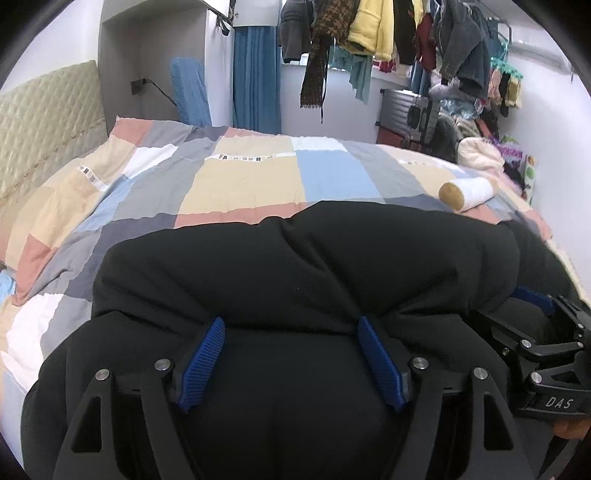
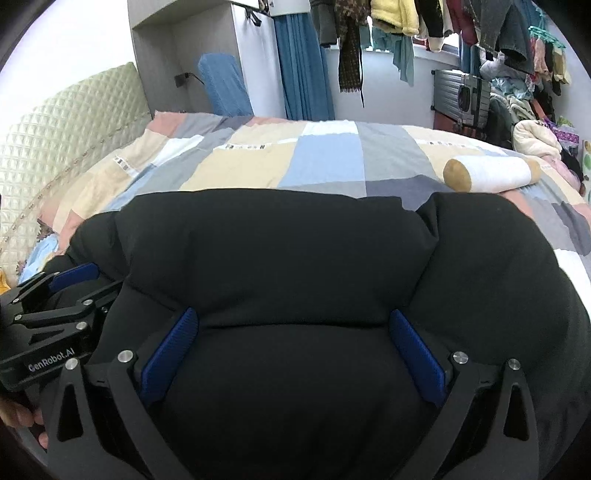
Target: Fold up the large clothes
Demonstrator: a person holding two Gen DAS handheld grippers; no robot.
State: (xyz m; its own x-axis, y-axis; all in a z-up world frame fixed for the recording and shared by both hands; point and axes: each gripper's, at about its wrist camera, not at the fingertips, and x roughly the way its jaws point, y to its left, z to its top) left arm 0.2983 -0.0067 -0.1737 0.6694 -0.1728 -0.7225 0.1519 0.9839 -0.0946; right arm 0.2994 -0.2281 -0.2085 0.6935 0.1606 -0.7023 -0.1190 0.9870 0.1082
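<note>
A big puffy black garment [image 1: 295, 266] lies on the bed's near side, bunched into a thick fold; it fills the lower half of the right wrist view [image 2: 295, 258] too. My left gripper [image 1: 291, 325] has its blue pads wide apart with a bulge of the black fabric between them. My right gripper [image 2: 293, 317] stands the same way, pads wide apart around the fabric. Each gripper shows in the other's view: the right one at the left wrist view's right edge [image 1: 535, 299], the left one at the right wrist view's left edge [image 2: 74, 275]. Both press side by side into the near edge of the garment.
The bed has a patchwork cover [image 1: 240, 177] in beige, blue, grey and pink. A white bolster with brown ends [image 2: 487, 173] lies at the far right. A quilted headboard [image 1: 40, 122] is on the left. Hanging clothes [image 1: 369, 33] and a clothes pile [image 2: 532, 136] fill the back right.
</note>
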